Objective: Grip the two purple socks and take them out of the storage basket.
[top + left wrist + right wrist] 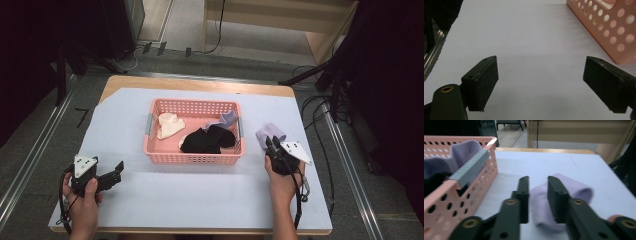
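A pink perforated basket (192,159) stands mid-table and holds a white sock (169,125), black socks (207,140) and a lilac sock (227,119). Another lilac sock (269,134) lies on the mat just right of the basket. My right gripper (271,142) is down at this sock. In the right gripper view its jaws (538,180) stand a little apart, straddling the near part of the sock (576,188) without squeezing it. My left gripper (118,172) rests at the front left, wide open over bare mat (541,82), with nothing between its pads.
A pale mat (200,195) covers the wooden table. The basket's wall (609,32) sits to the right of the left gripper. In the right gripper view the basket (461,195) with its grey handle (470,167) stands close on the left. Cables lie on the floor at the right.
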The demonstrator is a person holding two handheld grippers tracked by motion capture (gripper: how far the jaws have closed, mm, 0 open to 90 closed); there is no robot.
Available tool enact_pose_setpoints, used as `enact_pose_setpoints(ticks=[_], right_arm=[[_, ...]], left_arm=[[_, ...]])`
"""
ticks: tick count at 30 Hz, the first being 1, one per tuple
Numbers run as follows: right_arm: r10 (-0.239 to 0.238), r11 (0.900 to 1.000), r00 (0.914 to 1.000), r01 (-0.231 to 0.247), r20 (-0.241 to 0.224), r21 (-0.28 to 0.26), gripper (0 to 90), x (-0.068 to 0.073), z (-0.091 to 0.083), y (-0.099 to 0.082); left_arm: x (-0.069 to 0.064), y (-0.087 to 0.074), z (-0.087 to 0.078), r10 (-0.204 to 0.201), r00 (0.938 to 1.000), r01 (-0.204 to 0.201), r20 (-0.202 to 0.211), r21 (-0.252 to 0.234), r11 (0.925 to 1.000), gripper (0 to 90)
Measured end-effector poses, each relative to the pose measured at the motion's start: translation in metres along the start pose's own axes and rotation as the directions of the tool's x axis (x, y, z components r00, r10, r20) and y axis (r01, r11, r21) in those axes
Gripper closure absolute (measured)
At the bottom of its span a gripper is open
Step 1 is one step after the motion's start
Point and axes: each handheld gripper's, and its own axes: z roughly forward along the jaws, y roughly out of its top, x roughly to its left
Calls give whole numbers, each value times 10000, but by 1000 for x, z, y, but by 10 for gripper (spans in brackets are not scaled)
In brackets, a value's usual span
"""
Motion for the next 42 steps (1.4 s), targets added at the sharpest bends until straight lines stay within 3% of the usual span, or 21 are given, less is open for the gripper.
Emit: enact_pose_setpoints(ticks=[2, 6, 13, 16, 19, 22, 34, 40, 41, 42], right_arm=[[324, 9993, 9994, -327, -147, -202, 622, 3, -5, 2], [369, 9983, 9990, -381, -271, -432, 590, 9, -9, 10], [-68, 9990, 9916, 9, -1295, -453, 581, 44, -3, 33], [-259, 9994, 9870, 217, -1589, -280, 582, 62, 5, 39], [-269, 9996, 9847, 257, -1721, -91, 581, 71, 11, 42], [-117, 9989, 9809, 202, -1944, 420, 573, 83, 25, 46], [-346, 9894, 9820, 599, -1857, 1324, 582, 103, 54, 52], [-397, 9801, 9801, 761, -1946, 1832, 578, 107, 64, 54], [-396, 9727, 9804, 821, -1931, 2170, 575, 109, 67, 56], [-396, 9727, 9804, 821, -1931, 2170, 575, 109, 67, 56]], left_arm=[[0, 0, 0, 25, 10000, -25, -18, -4, 10000, 137], [0, 0, 0, 56, 10000, -56, -33, 33, 10000, 137], [0, 0, 0, 15, 10000, -15, 21, 37, 10000, 137], [1, 0, 0, -57, 10000, 57, 11, -21, 10000, 137], [1, 0, 0, -82, 10000, 82, 32, -26, 10000, 137], [1, 0, 0, -90, 9999, 90, 76, 27, 10000, 137], [2, 0, 1, -94, 9999, 94, 80, 11, 10000, 137], [1, 0, 1, -104, 9999, 104, 74, -2, 9999, 137], [1, 0, 1, -101, 9999, 101, 73, 2, 9999, 137], [1, 0, 1, -101, 9999, 101, 73, 2, 9999, 137]])
